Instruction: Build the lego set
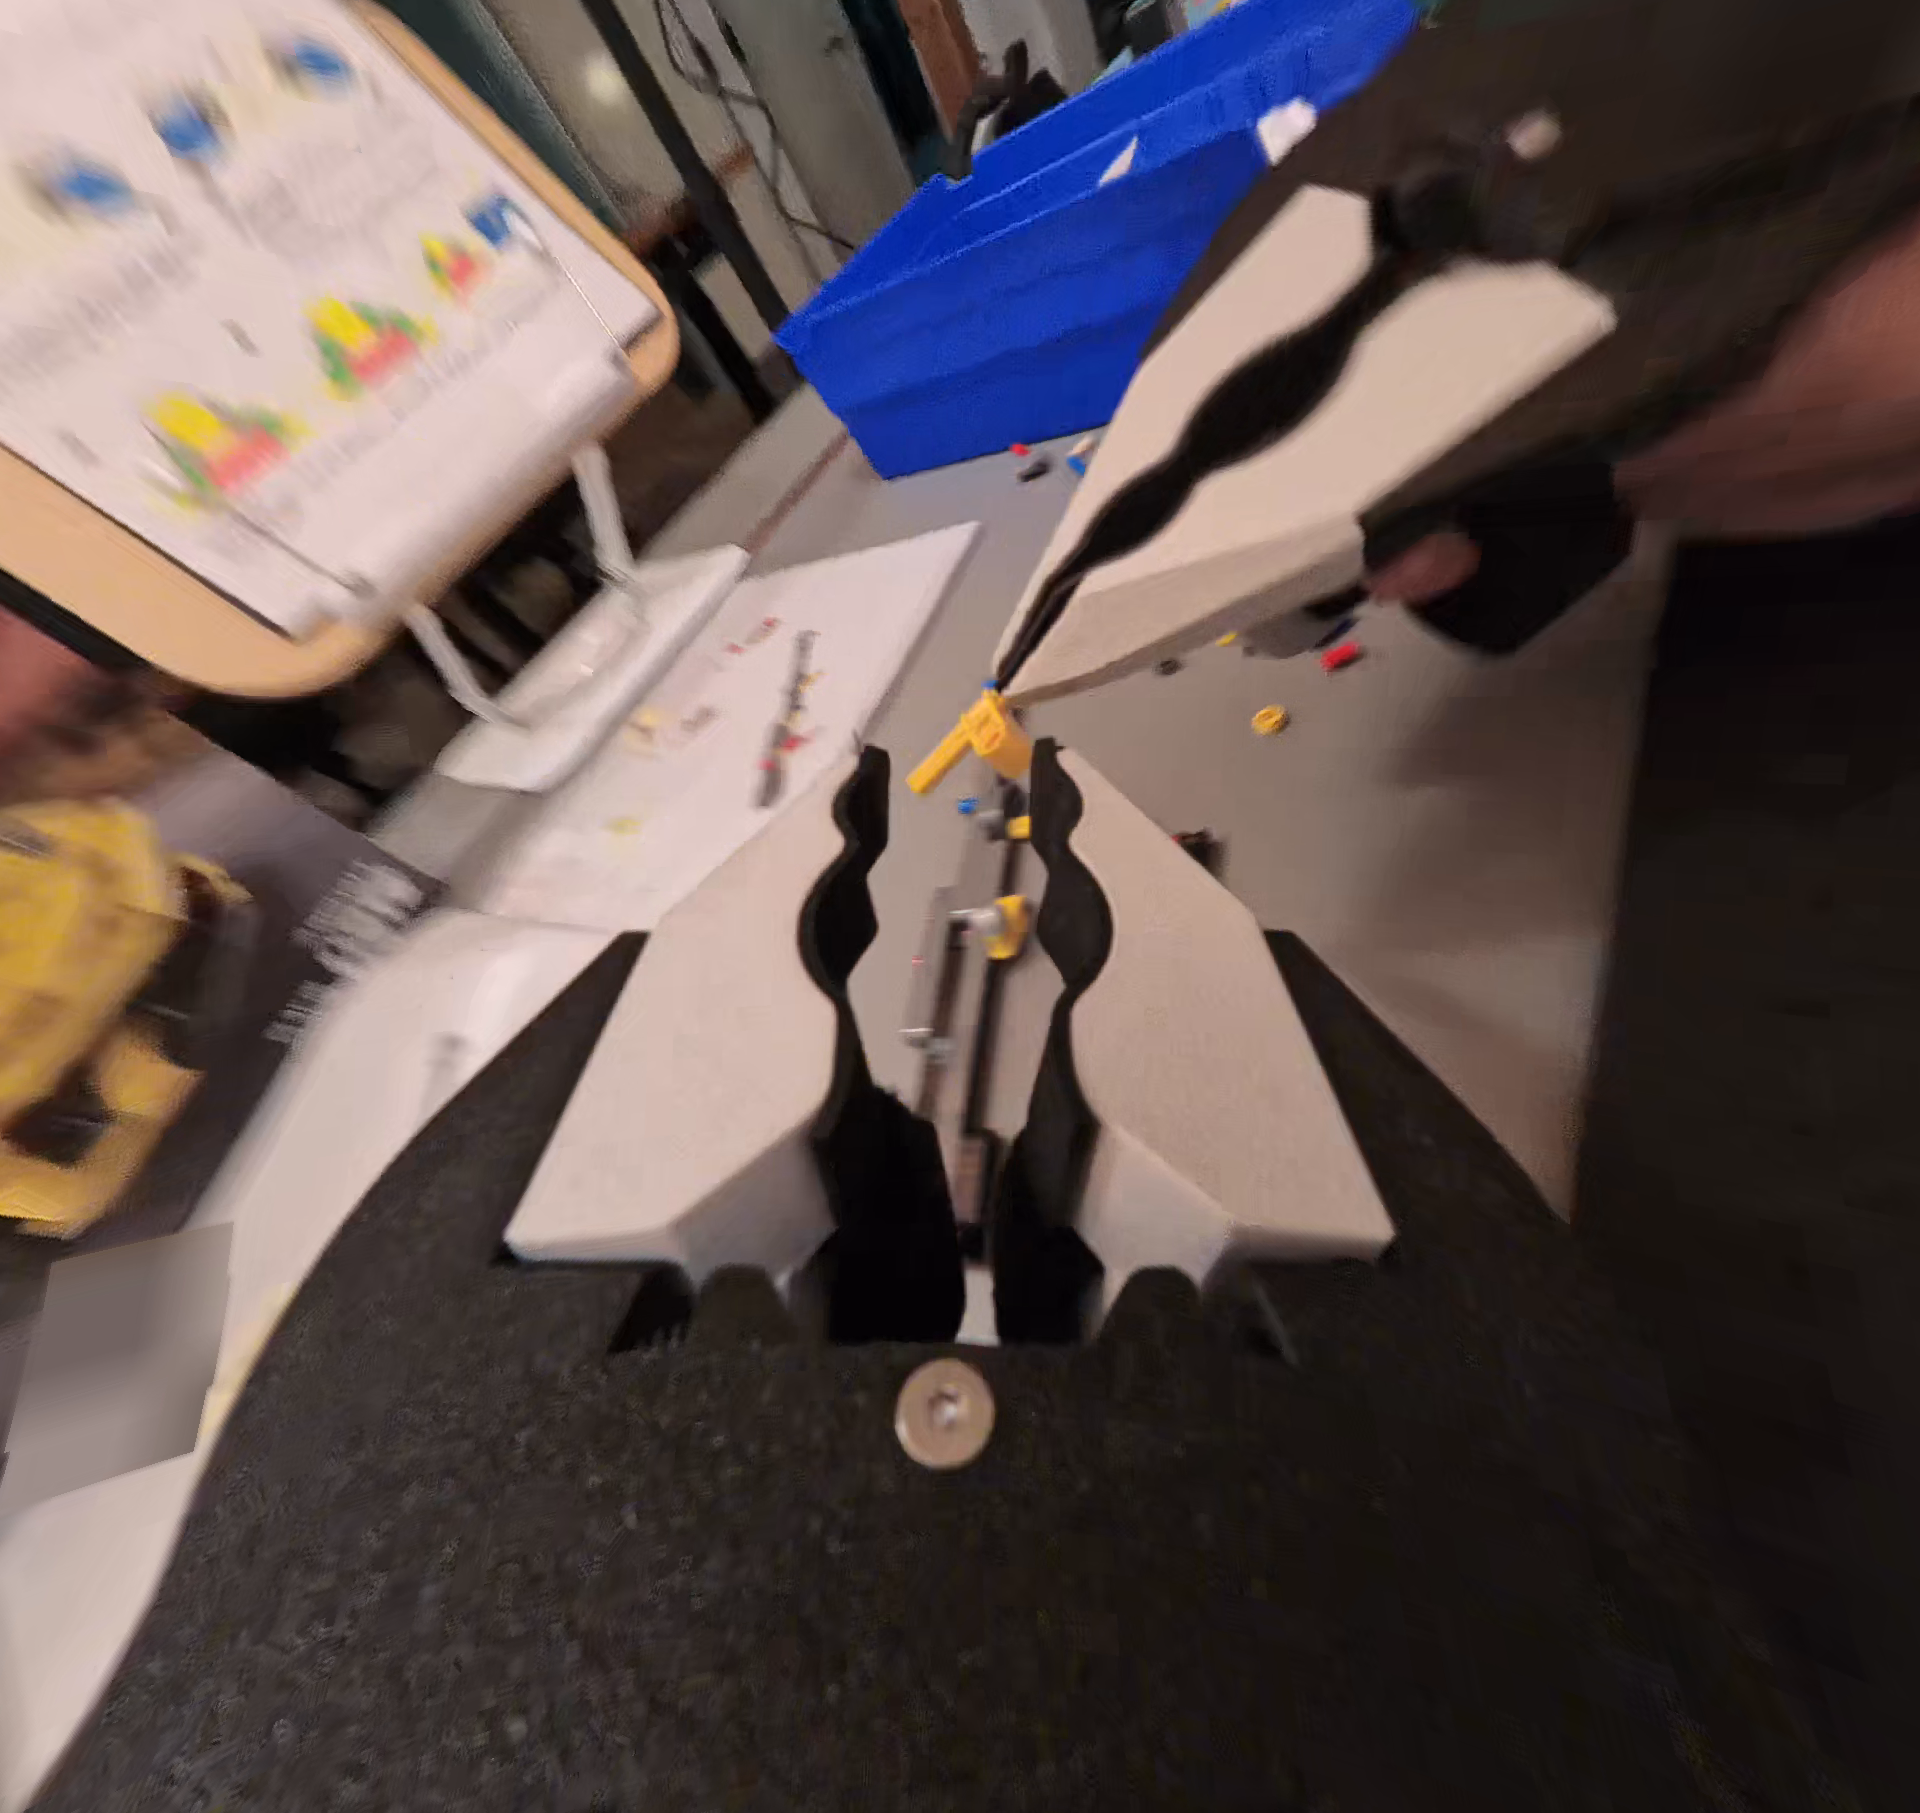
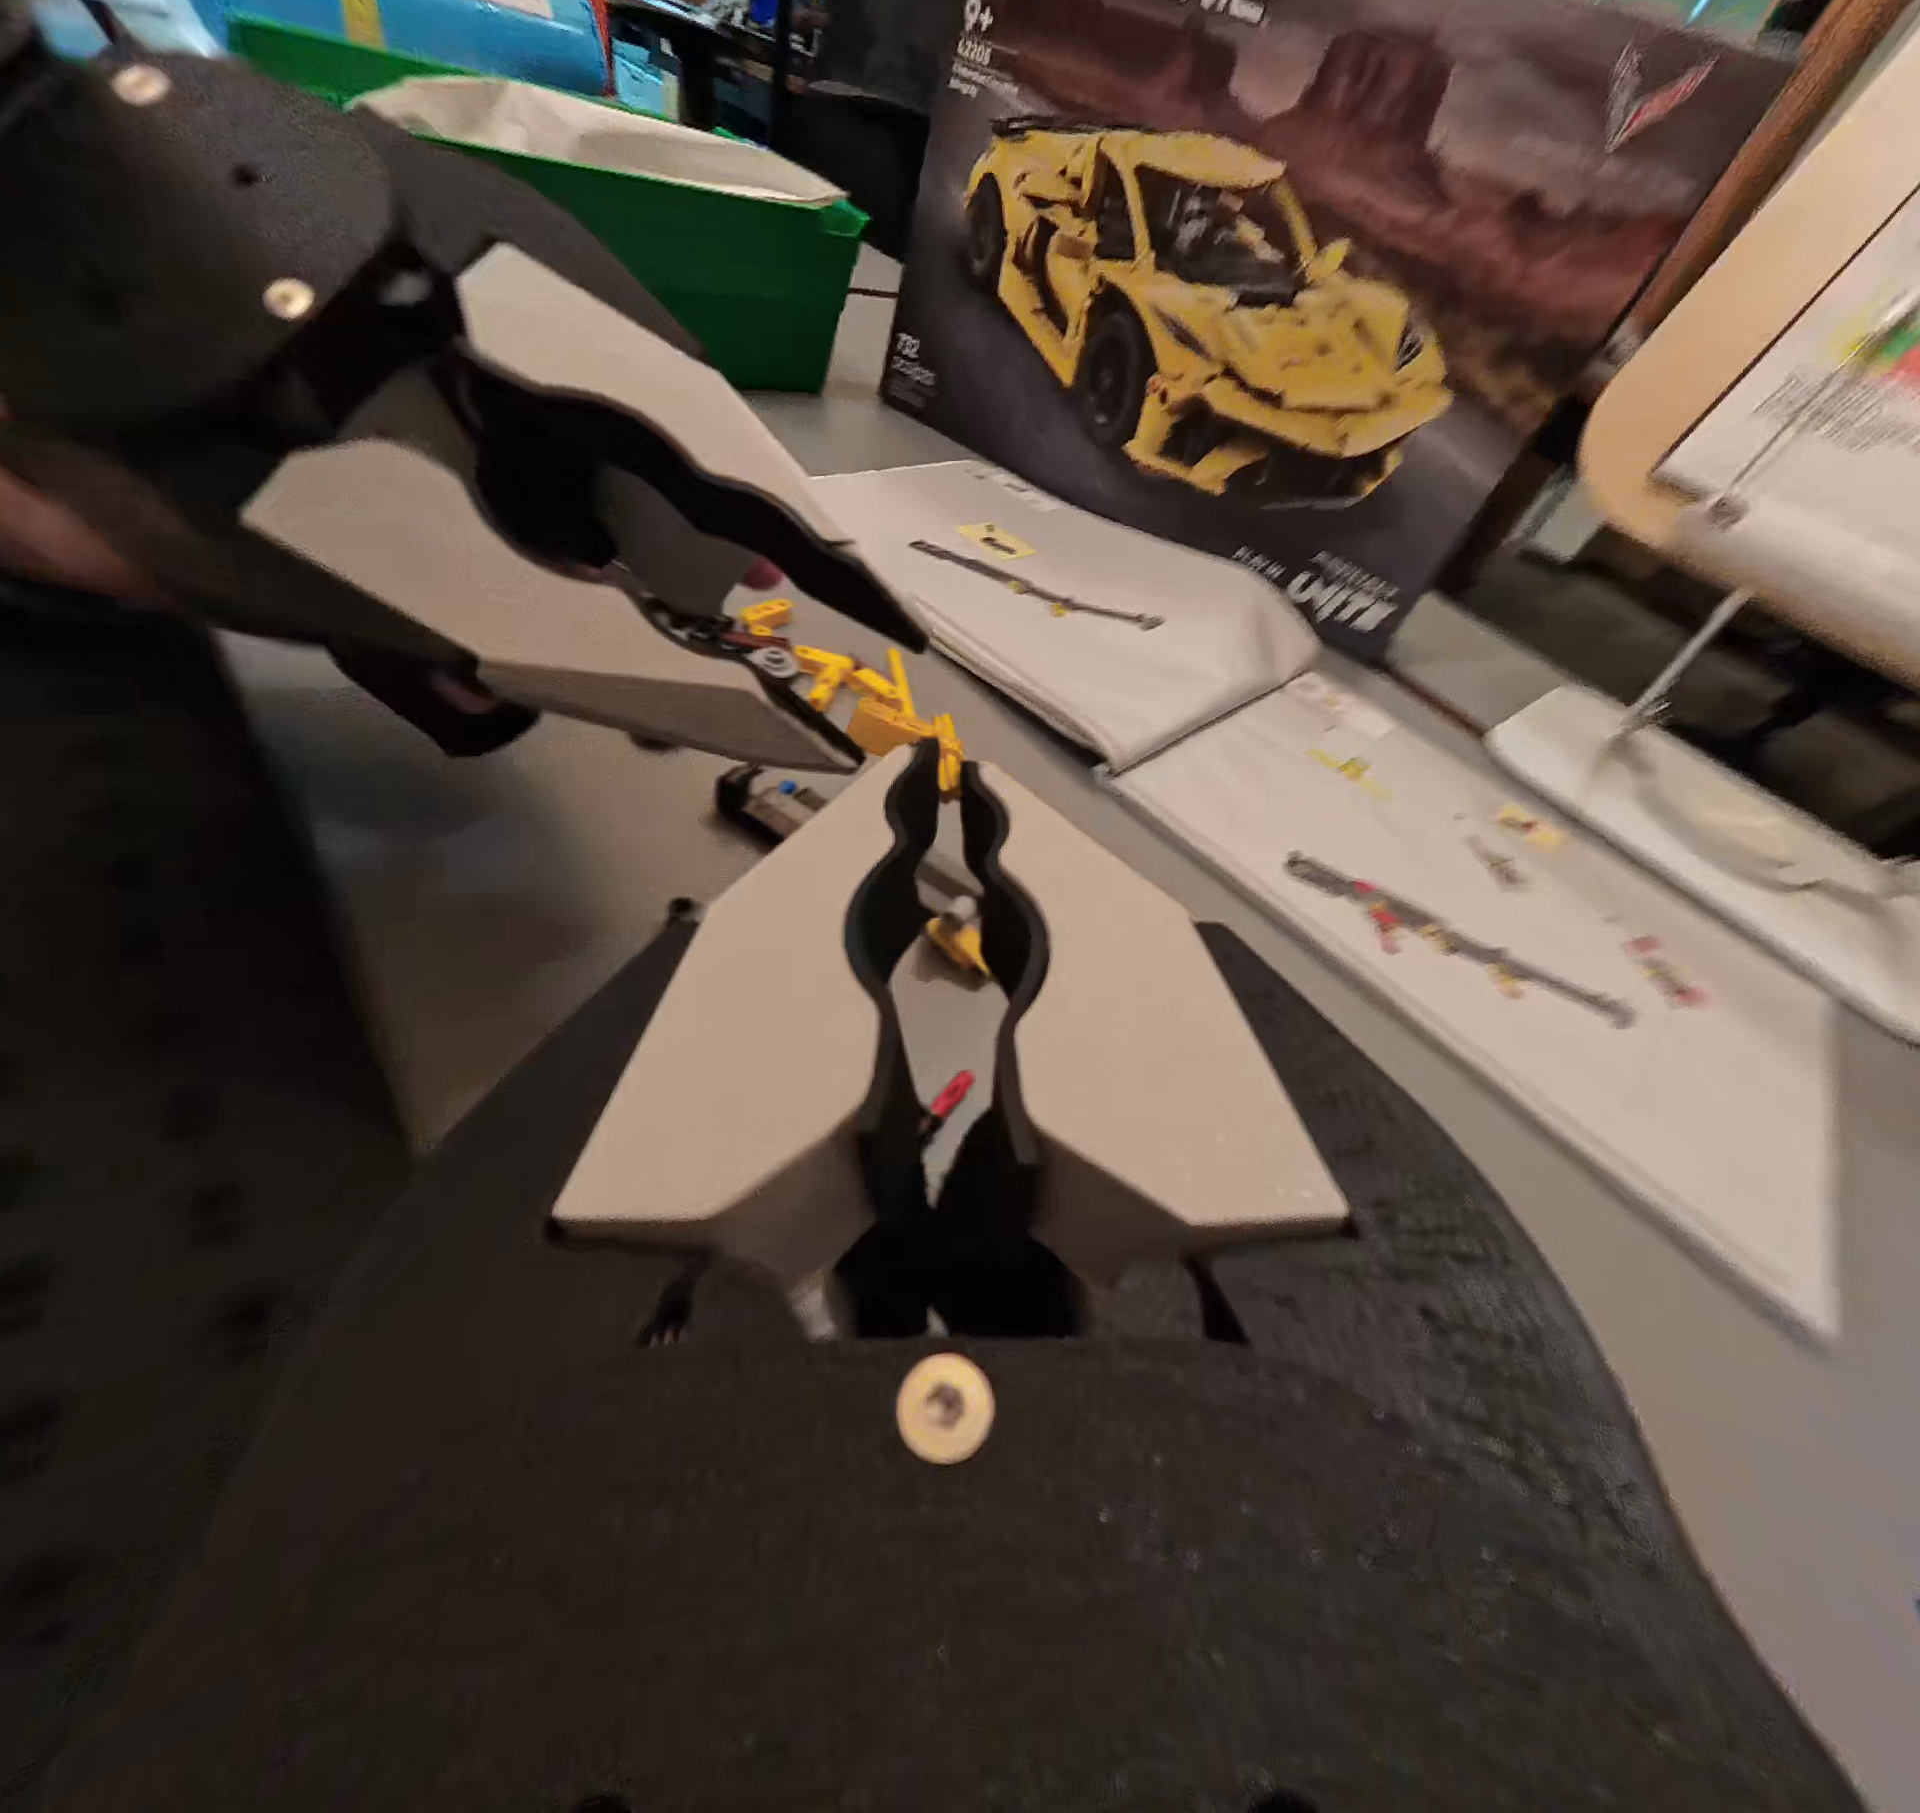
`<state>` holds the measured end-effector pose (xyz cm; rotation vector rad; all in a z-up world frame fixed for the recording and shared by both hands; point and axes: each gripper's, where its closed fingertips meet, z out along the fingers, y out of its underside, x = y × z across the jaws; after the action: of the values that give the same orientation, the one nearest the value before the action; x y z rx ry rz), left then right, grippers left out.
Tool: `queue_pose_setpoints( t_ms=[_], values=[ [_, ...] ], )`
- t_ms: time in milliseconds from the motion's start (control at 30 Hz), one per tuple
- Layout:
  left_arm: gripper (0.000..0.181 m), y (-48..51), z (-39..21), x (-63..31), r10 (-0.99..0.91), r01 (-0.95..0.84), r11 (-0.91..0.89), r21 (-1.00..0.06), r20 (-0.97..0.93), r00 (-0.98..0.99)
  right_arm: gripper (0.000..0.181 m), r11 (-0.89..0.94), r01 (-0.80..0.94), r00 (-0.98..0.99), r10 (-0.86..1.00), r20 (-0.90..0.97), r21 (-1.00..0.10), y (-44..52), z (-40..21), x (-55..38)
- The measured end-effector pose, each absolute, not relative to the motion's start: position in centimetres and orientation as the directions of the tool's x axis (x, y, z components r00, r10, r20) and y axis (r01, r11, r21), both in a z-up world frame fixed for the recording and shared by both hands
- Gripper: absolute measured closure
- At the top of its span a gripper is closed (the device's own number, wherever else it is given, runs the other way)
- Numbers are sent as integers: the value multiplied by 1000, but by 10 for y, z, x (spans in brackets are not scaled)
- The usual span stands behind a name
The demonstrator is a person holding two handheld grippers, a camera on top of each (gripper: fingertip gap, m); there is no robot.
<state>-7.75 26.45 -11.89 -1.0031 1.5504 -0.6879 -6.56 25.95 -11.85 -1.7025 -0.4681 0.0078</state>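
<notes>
Two grippers over cluttered table (image 1: 1455, 932)

Ahead of the right gripper's (image 2: 943, 776) jaws: a small lego piece (image 2: 948, 761) at the fingertips, loose pieces (image 2: 831, 667) beyond on the table (image 2: 499, 890).
Left of those jaws: the left gripper (image 2: 883, 693), reaching in over the loose pieces.
Right of them: open instruction sheets (image 2: 1455, 932) flat on the table, a stand's base (image 2: 1621, 776) past them.
Behind the sheets: the set's box (image 2: 1299, 257) upright; a bin (image 2: 675, 236) to its left.
Between the left gripper's (image 1: 956, 761) jaws: a long lego assembly (image 1: 971, 984) on the table.
Beyond them: another bin (image 1: 1039, 309).
</notes>
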Motion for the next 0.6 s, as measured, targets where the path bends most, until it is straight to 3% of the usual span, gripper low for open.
queue_pose_setpoints(
  t_ms=[100, 267, 600],
  values=[
    [157, 265, -121, -74, -973, -251, 230, -940, -217, -76, 178, -45, 479, 861, 220, 459, -877, 260, -111, -64],
    [168, 256, -127, -76, -986, -275, 63, -960, -17, -168, 177, -4, 681, 725, 148, 673, -732, 258, -109, -71],
    [175, 261, -127, -70, -994, -266, -8, -964, 36, -99, 177, -42, 645, 760, 146, 634, -763, 261, -111, -68]
  ],
)
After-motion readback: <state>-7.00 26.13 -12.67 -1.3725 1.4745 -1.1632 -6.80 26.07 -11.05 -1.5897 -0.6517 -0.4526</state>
